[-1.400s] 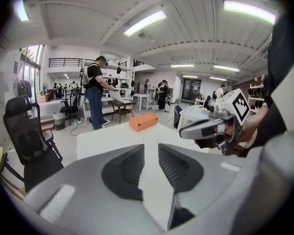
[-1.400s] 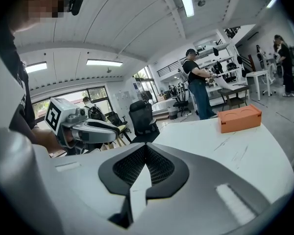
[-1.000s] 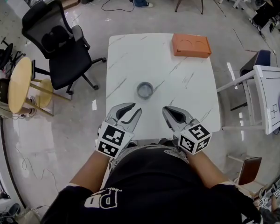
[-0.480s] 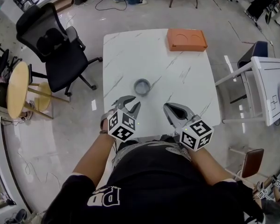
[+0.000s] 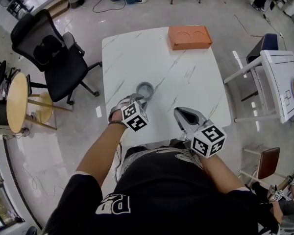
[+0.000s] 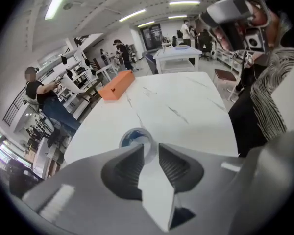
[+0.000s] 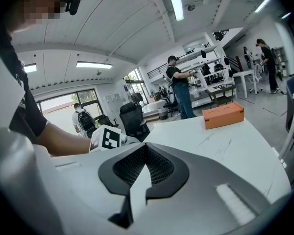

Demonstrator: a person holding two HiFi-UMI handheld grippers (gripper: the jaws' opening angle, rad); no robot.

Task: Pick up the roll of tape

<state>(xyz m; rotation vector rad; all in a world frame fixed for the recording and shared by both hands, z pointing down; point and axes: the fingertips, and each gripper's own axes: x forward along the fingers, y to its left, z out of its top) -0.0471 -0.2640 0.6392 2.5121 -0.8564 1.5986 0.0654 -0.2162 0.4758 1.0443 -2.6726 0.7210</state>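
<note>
One grey roll of tape (image 5: 145,89), probably light and stiff, flat on the white marble table (image 5: 186,62) just above mid-frame, just beyond the slightly parted jaws of the left gripper (image 5: 138,101); right gripper (image 5: 179,113) closed, empty, lower right; best pinched across its wall.

Left gripper (image 5: 138,101): centre of frame, forearm outstretched, jaws parted by a narrow gap, nothing between them. Right gripper (image 5: 182,114): lower right of centre, close to torso, jaws closed together.

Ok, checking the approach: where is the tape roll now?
Head view: the tape roll lies left of centre on the table, just beyond the left gripper.
</note>
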